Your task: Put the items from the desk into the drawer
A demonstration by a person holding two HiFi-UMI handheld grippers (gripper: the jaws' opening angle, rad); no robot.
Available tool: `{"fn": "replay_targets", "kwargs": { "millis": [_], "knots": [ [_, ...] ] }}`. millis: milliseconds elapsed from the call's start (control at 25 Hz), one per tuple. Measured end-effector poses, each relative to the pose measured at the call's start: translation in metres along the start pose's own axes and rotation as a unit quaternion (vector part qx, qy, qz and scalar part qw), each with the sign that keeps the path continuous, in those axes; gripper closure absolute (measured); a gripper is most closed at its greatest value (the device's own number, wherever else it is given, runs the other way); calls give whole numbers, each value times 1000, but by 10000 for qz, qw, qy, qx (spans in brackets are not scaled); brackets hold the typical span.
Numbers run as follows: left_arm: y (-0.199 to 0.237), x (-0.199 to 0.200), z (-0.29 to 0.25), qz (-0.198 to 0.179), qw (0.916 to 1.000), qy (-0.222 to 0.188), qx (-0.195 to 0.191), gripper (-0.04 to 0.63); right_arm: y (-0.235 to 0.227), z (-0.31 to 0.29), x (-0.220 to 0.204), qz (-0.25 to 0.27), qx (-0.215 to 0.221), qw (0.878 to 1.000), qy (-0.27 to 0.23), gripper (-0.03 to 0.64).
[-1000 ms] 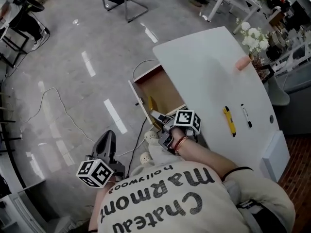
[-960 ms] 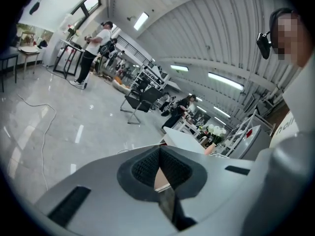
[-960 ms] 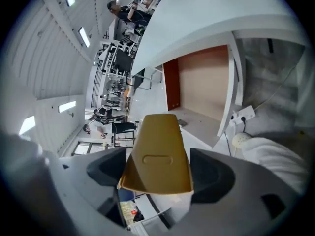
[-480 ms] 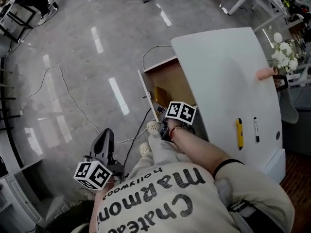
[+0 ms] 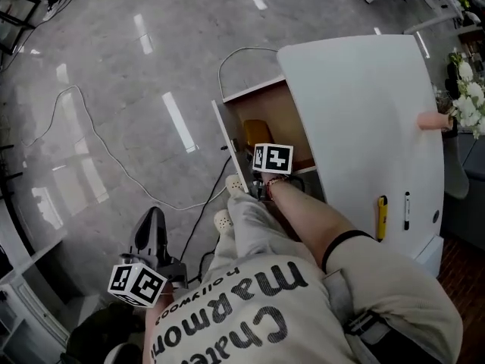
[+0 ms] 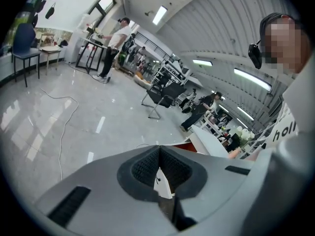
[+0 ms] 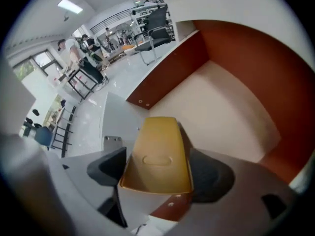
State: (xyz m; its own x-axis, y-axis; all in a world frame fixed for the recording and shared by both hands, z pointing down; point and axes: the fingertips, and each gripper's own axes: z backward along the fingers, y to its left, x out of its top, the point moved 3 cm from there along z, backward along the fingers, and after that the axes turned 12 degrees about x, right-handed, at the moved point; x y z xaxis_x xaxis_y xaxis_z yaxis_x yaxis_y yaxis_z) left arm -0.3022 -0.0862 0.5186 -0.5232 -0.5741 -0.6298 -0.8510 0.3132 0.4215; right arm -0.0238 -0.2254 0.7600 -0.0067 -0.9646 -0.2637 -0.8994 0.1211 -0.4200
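Observation:
A yellow open box [image 7: 157, 154] sits between the jaws of my right gripper [image 7: 158, 170], which is shut on it, a dark pad against each side. The box [image 5: 258, 132] hangs inside the open wooden drawer [image 5: 292, 116] under the white desk [image 5: 364, 105], close to the drawer's white front [image 5: 226, 144]. On the desk lie a yellow utility knife [image 5: 381, 217], a black pen [image 5: 407, 209] and a pink object [image 5: 433, 120]. My left gripper [image 5: 154, 214] is shut and holds nothing, low at the left, away from the desk.
A thin cable [image 5: 91, 139] runs over the grey floor to the drawer's back. White flowers [image 5: 471, 89] stand beyond the desk's far edge. The person's light shoes [image 5: 224, 220] are beside the drawer front. Chairs and people [image 6: 113, 38] are far off.
My right gripper has gone down into the drawer with the yellow box and turned at the wrist. The left gripper has sunk a little. The desk items have not moved.

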Motion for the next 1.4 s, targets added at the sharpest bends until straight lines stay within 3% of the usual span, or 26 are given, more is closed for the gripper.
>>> {"fn": "replay_targets", "kwargs": {
  "millis": [360,640,880,1400],
  "knots": [
    [7,-9,-31,78,9995,295,117,594,-9,-36,7,1055,-277,9928,497,202],
    [8,-10,-46,91,9985,497,197,594,-25,-59,6,1941,-640,9752,852,198],
    [7,-31,-49,54,9987,457,213,594,-47,-70,-12,2123,-958,9654,1174,196],
    [9,-40,-33,113,9988,417,237,594,-48,-73,-10,2186,-1441,9583,1144,195]
  ]
}}
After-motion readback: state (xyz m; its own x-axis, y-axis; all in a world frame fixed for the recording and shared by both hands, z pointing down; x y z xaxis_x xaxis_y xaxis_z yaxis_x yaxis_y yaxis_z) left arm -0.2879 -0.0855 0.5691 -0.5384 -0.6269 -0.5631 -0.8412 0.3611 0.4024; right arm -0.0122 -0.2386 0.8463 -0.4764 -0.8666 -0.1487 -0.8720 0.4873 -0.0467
